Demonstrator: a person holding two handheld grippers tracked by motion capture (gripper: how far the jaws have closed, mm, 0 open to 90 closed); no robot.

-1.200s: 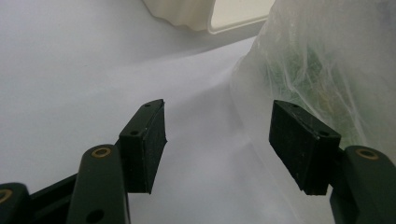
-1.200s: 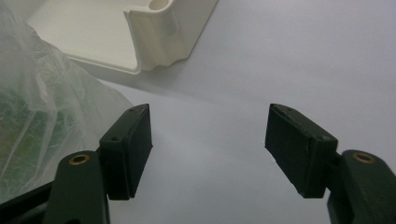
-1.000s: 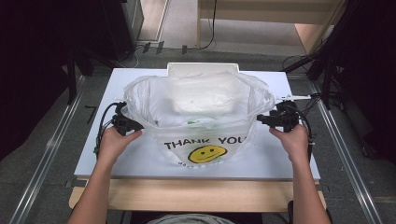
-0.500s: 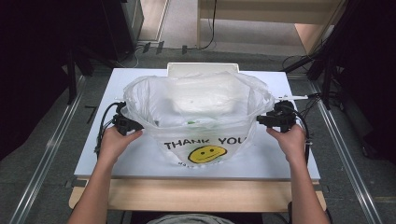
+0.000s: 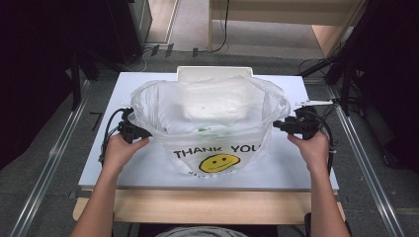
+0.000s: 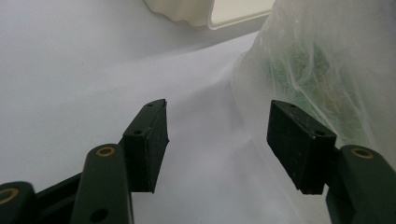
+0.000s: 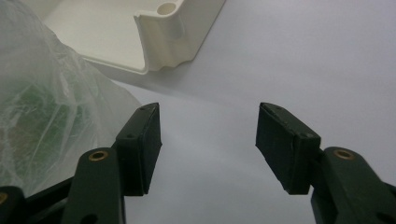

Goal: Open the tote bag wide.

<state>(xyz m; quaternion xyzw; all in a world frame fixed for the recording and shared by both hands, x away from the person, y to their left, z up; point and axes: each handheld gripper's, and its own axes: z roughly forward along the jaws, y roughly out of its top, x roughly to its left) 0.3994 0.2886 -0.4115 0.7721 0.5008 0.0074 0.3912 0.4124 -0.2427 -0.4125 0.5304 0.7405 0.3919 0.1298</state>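
The plastic bag (image 5: 212, 123) stood open in the middle of the white desk (image 5: 306, 168), its smiley print facing me and a cream tray (image 5: 215, 72) just behind it. My left tool (image 5: 141, 132) sat released at the bag's left side, the film just beside one jaw. My right tool (image 5: 280, 124), at the bag's right side, had just been closing with nothing between its jaws, yet gaped wide.

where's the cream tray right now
In the high view the cream tray sits at the far edge of the white table, centred, directly behind the clear plastic bag that hides most of it.
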